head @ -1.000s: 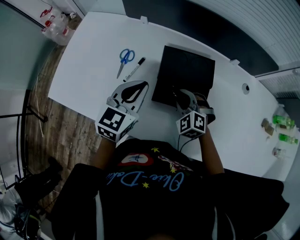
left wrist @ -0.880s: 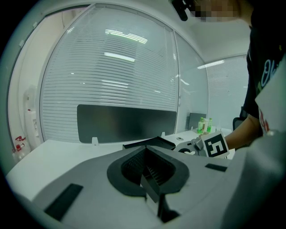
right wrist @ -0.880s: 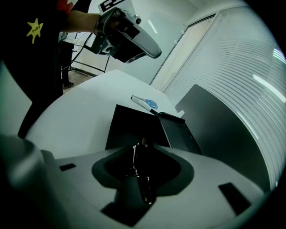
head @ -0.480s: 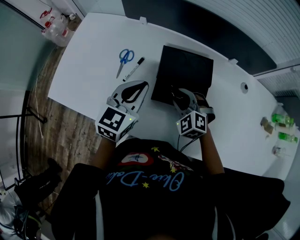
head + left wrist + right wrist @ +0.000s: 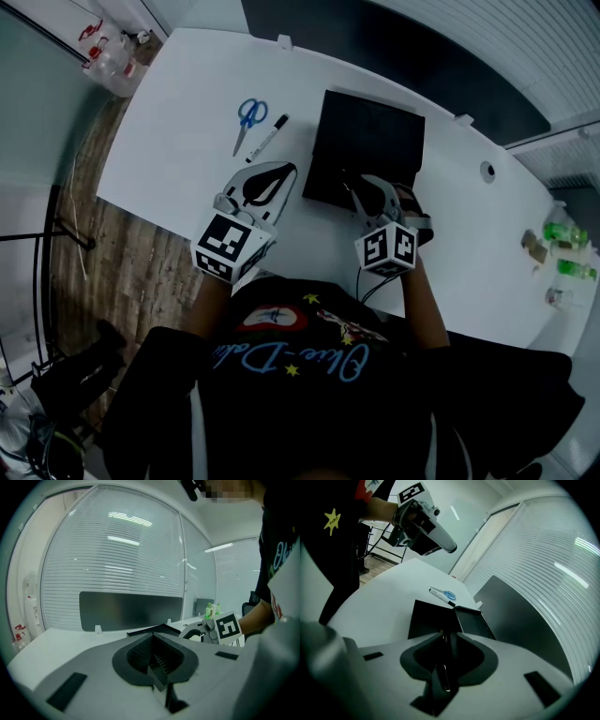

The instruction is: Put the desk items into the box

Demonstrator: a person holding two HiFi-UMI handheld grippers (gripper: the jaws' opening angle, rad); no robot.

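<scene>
A flat black box (image 5: 367, 150) lies at the middle of the white table (image 5: 187, 84). Left of it are blue-handled scissors (image 5: 249, 116) and a black-capped marker (image 5: 268, 139); the right gripper view shows the scissors (image 5: 448, 594) beyond the box (image 5: 425, 620). My right gripper (image 5: 351, 191) sits at the box's near edge. Its jaws have just been closing and stand narrowly open (image 5: 446, 637), with that thin edge at the tips. My left gripper (image 5: 285, 172) hovers left of the box, near the table's front. Its jaws meet with nothing between them (image 5: 157, 660).
Small green bottles (image 5: 564, 246) stand at the table's right end, and a cable hole (image 5: 487, 172) lies right of the box. A dark screen (image 5: 131, 611) runs along the table's far side. Clear bottles (image 5: 110, 49) sit off the far left corner, above the wooden floor.
The right gripper has tilted a little at the box's near edge. The left gripper, scissors, marker and box have not moved.
</scene>
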